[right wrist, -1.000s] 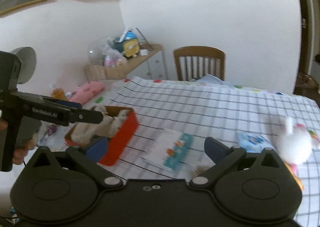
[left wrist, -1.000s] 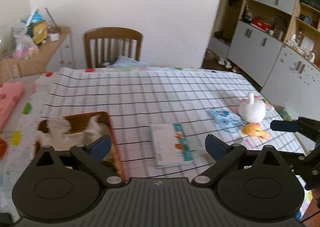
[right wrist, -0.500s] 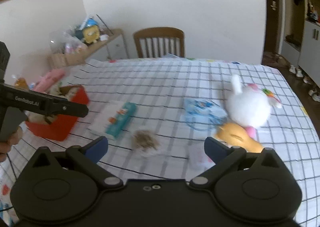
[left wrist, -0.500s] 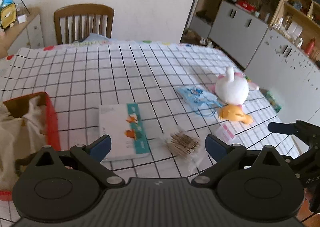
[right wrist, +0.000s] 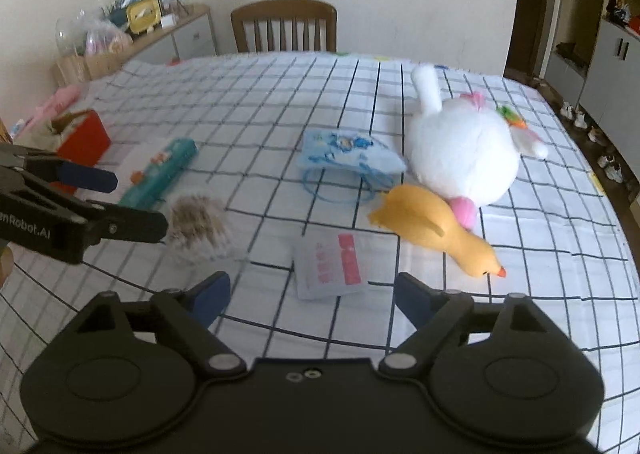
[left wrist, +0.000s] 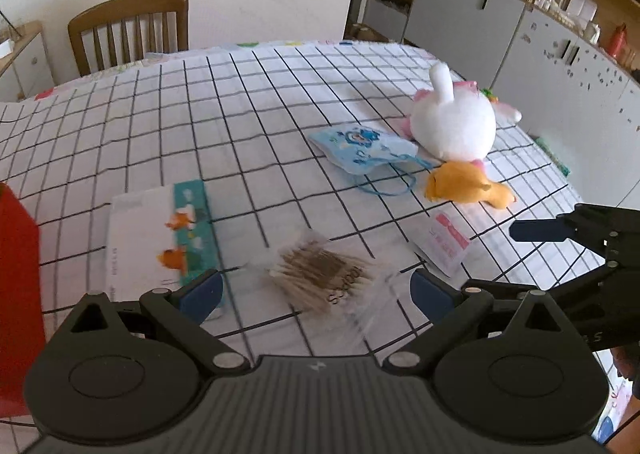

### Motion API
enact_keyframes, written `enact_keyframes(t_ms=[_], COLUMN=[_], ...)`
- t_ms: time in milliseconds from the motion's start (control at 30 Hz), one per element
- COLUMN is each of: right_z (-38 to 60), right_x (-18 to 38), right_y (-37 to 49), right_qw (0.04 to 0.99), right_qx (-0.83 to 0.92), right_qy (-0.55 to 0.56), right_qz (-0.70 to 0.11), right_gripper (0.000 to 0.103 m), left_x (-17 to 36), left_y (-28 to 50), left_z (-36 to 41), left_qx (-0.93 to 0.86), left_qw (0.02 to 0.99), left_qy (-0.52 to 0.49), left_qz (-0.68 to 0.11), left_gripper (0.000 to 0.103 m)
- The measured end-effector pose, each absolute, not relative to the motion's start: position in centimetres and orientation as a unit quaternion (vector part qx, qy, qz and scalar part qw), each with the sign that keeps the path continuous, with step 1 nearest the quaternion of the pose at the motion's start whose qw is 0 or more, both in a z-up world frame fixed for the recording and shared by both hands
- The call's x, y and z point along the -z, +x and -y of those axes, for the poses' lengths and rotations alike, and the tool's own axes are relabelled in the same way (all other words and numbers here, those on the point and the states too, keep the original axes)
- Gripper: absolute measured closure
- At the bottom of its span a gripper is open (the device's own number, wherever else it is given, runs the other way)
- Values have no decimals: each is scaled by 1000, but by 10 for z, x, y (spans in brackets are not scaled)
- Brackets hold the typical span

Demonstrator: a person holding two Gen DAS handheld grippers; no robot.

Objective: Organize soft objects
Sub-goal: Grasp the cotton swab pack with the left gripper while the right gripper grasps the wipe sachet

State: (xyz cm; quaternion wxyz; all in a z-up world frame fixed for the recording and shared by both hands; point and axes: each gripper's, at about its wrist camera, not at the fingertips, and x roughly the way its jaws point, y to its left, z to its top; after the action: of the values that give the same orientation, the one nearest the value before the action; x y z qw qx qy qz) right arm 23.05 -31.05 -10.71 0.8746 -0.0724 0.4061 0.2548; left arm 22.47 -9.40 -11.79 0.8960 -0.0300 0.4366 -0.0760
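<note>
Both grippers, left gripper (left wrist: 316, 290) and right gripper (right wrist: 310, 294), hang empty with jaws apart (the right's have just been narrowing) over the squashy white plush (right wrist: 460, 149), best pinched mid-body.

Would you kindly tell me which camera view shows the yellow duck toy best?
The right wrist view: the yellow duck toy lies near and whole, its orange beak visible. The left wrist view shows the duck smaller and farther off, beak hard to make out.

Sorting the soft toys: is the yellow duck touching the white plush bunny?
Touching: in the right wrist view the yellow duck lies pressed against the white plush bunny.
</note>
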Motion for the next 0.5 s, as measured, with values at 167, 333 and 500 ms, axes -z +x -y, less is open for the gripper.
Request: enact_keyframes(t_ms=[167, 333, 500], right_z=[308, 306, 303], right_x=[118, 126, 132], right_y=[238, 247, 254], right_qw=[868, 863, 861], right_qx=[-264, -270, -272], right_qy=[-95, -100, -97], right_qz=[-411, -415, -420], right_gripper=[18, 21, 23], left_x=[128, 135, 141], left_y=[236, 252, 267], left_z=[105, 111, 112], left_qx=[47, 7, -26], left_qw=[890, 877, 864], left_qy=[-43, -73, -93], left_qz=[-451, -475, -495], left_gripper=[2, 2, 2])
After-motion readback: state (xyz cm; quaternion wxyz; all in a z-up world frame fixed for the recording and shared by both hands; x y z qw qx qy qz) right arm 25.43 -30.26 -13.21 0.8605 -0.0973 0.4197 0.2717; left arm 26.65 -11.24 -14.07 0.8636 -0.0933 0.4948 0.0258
